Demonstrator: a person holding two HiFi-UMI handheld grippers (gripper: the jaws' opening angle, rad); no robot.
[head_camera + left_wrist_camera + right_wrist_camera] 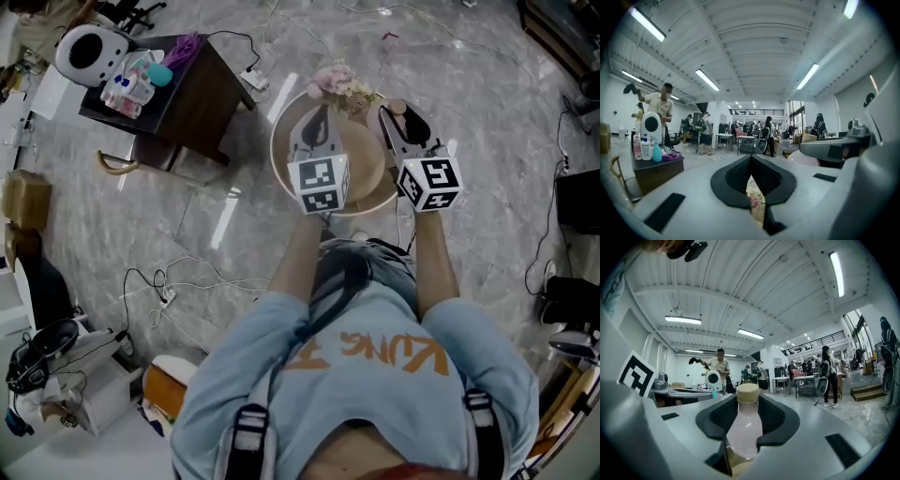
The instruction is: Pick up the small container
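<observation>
The small container is a pale pink bottle with a tan cap, upright between the dark pads of my right gripper, which is shut on it. From the head view the right gripper is held up over the round table, and the bottle's cap shows at its tips. My left gripper hangs beside it at the same height. Its jaws are shut and hold nothing. Only a thin slit below the pads shows the pink flowers beneath.
A bunch of pink flowers stands at the round table's far edge. A dark side table with spray bottles and a white device sits to the left. Cables run over the marble floor. People stand far off in the hall.
</observation>
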